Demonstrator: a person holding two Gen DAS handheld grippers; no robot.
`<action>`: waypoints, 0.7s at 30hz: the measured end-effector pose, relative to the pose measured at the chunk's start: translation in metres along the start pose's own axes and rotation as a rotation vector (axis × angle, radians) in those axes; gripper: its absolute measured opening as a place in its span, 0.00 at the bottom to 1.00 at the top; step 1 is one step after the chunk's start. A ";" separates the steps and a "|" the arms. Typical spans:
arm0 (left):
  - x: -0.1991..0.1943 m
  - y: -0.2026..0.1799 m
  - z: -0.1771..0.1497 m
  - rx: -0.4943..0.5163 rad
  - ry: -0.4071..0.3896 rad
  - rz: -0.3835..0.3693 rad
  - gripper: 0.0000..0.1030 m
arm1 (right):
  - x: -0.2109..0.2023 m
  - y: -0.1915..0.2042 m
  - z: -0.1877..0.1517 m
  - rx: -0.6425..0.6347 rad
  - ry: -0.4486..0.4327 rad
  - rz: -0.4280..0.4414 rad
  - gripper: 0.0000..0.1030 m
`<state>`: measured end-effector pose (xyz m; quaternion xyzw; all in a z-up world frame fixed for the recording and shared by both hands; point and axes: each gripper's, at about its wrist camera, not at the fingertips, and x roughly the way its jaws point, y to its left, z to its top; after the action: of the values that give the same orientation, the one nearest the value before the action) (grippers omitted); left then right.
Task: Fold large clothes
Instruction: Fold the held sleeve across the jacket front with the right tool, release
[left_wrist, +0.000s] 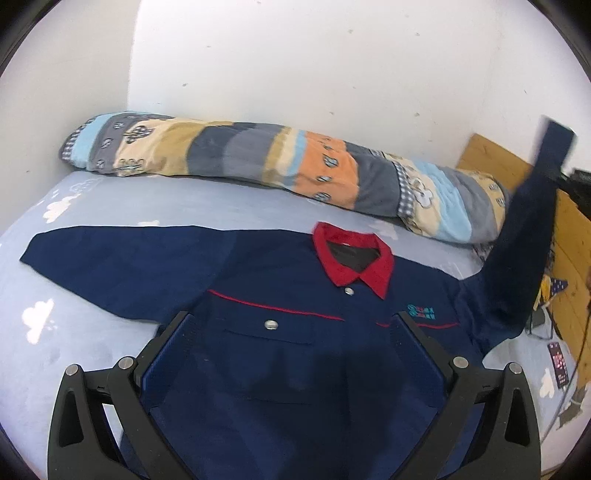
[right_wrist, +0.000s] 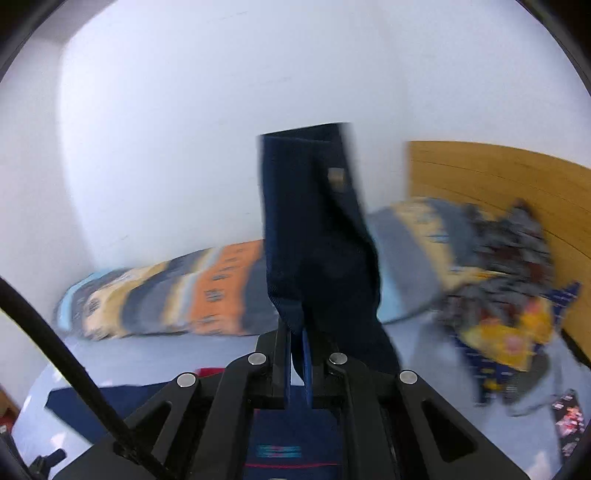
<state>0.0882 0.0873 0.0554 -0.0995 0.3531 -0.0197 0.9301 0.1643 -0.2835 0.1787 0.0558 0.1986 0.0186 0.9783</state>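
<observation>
A navy work jacket (left_wrist: 288, 362) with a red collar (left_wrist: 354, 258) lies front-up on the bed. One sleeve (left_wrist: 122, 266) is spread flat to the left. The other sleeve (left_wrist: 532, 225) is lifted off the bed at the right, its cuff (right_wrist: 310, 206) standing up above my right gripper (right_wrist: 297, 332), which is shut on it. My left gripper (left_wrist: 291, 325) hovers over the jacket's chest with its fingers wide apart and nothing between them.
A long striped pillow (left_wrist: 280, 173) lies along the white wall behind the jacket. A wooden headboard (left_wrist: 569, 236) and a pile of patterned clothes (right_wrist: 502, 295) are at the right. The light blue cloud-print sheet (left_wrist: 55, 332) shows left of the jacket.
</observation>
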 end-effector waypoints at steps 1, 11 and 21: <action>-0.003 0.007 0.001 -0.010 -0.004 0.006 1.00 | 0.009 0.028 -0.004 -0.027 0.010 0.034 0.05; -0.029 0.065 0.008 -0.065 -0.049 0.104 1.00 | 0.132 0.232 -0.154 -0.191 0.295 0.251 0.05; -0.025 0.069 0.010 -0.054 -0.036 0.114 1.00 | 0.188 0.272 -0.286 -0.334 0.556 0.251 0.29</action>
<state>0.0733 0.1592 0.0652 -0.1048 0.3417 0.0449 0.9329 0.2219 0.0269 -0.1244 -0.0882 0.4431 0.1856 0.8726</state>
